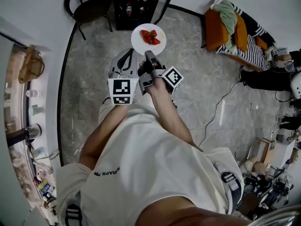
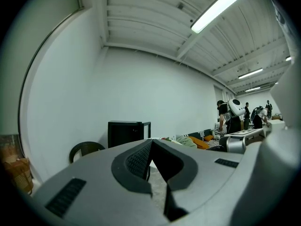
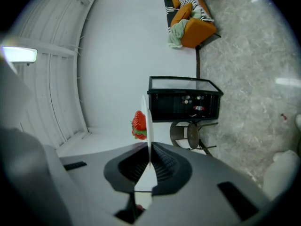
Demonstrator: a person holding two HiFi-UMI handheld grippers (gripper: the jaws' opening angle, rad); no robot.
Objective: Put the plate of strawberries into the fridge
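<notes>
The plate (image 1: 139, 40) is off the ground, carried level above the floor in front of the person, with the strawberries (image 1: 150, 36) heaped on its upper face. It is round, so it has no long axis. It reaches away from the person toward the fridge (image 1: 136, 6), and the right gripper view shows it edge-on.

The right gripper (image 1: 149, 55) pinches the near rim between pads pressed almost together. The left gripper (image 1: 129, 53) rides just beside it, jaws pressed together on nothing.

This looks like the carry step, with the fridge near but not reached. Next, the plate must stay flat while it slides onto a shelf. I cannot tell whether the door stands open; if not, the left gripper must pull it.
</notes>
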